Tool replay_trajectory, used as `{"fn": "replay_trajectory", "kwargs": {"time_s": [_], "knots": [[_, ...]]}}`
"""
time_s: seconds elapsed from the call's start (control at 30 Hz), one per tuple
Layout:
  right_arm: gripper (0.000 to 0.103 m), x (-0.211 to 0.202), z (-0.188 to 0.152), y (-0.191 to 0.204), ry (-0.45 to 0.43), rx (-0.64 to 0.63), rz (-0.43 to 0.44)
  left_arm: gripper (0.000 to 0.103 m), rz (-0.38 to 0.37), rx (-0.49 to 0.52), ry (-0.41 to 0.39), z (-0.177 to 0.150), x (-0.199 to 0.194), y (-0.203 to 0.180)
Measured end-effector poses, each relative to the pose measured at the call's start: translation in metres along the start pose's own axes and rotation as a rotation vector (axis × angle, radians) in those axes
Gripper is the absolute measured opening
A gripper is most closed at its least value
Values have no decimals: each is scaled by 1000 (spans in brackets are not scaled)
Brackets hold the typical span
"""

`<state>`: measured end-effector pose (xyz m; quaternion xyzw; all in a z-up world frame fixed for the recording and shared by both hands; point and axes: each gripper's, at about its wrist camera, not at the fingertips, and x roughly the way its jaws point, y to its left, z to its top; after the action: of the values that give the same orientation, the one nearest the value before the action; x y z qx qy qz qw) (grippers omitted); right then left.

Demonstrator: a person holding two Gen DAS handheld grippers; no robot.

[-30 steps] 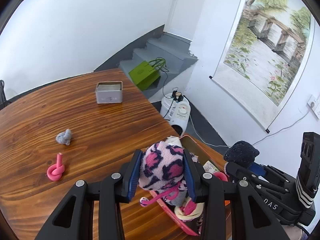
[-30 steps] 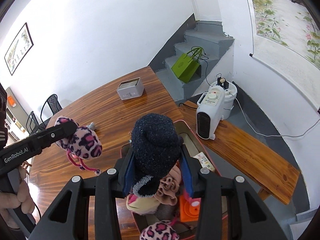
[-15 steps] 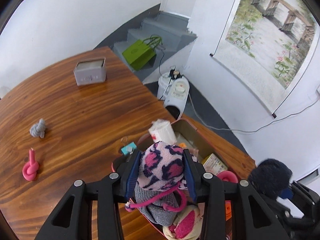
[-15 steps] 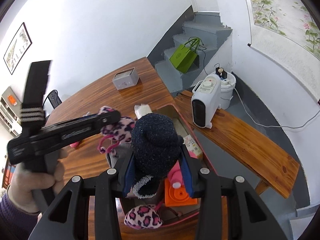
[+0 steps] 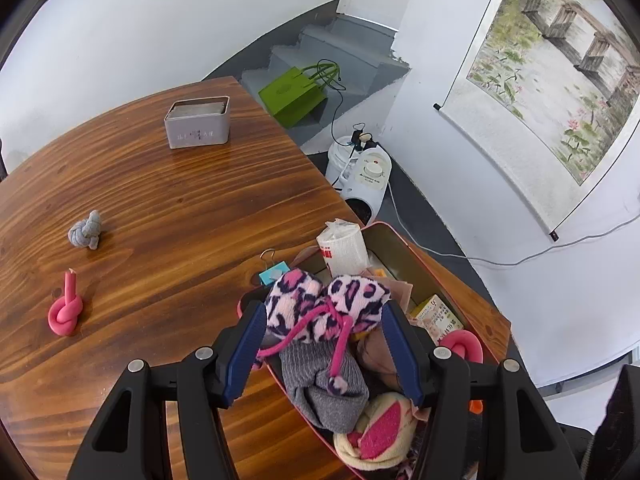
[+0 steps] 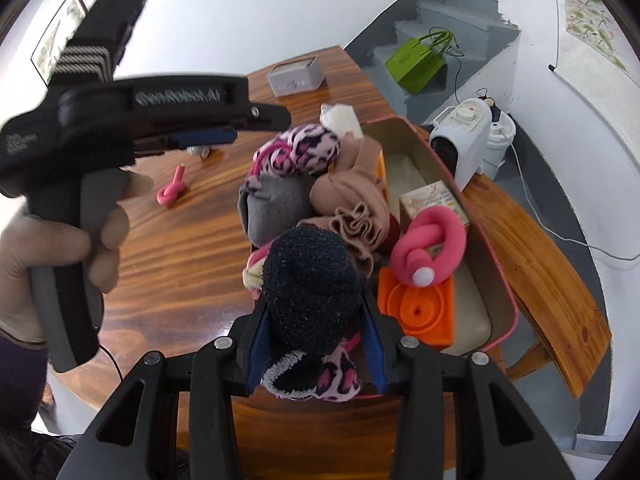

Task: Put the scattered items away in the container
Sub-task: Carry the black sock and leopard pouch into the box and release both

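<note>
The pink-rimmed container point(image 5: 424, 254) point(image 6: 496, 256) sits at the table's right edge, piled with socks, a pink knot and an orange lid. My left gripper point(image 5: 326, 330) is open over it; the pink leopard sock point(image 5: 326, 306) point(image 6: 296, 152) lies between the spread fingers on top of a grey sock point(image 5: 324, 384). My right gripper point(image 6: 314, 312) is shut on the dark navy sock point(image 6: 312, 276), held above the container's near end. On the table lie a pink knotted cord point(image 5: 64, 308) point(image 6: 172, 190) and a grey knotted piece point(image 5: 85, 234).
A grey tin box point(image 5: 198, 122) point(image 6: 296, 76) stands at the table's far side. A blue binder clip point(image 5: 273, 272) lies by the container. A white heater point(image 5: 366, 184), a green bag point(image 5: 292, 94) and a wooden bench point(image 6: 540, 280) are beyond the table edge.
My left gripper has opened and the leopard sock now rests on the pile in the container. My right gripper has moved lower over the container with the navy sock still in it.
</note>
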<state>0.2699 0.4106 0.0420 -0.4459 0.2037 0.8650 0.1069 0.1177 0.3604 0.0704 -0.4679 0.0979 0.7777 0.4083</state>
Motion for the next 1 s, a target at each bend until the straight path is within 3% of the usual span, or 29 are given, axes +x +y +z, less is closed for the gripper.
{"fn": "replay_trajectory", "kwargs": {"time_s": [0.27,0.5,0.6,0.67,0.73,1.0], "knots": [[44,18,-5,-1,46,-44,-71,61,9,-53,-1,-9,-10,19],[45,20,-4,-3,49,-19,-74,61,21,-85,-7,-17,-19,37],[53,17,0,-8,55,15,-45,61,28,-99,-11,-20,-24,46],[67,10,3,-9,29,28,-50,61,31,-113,-13,-22,-27,54],[75,2,7,-9,-4,40,-59,61,35,-124,-13,-24,-29,60],[75,-12,28,-4,-83,106,-58,61,60,-182,-2,-37,-38,98]]}}
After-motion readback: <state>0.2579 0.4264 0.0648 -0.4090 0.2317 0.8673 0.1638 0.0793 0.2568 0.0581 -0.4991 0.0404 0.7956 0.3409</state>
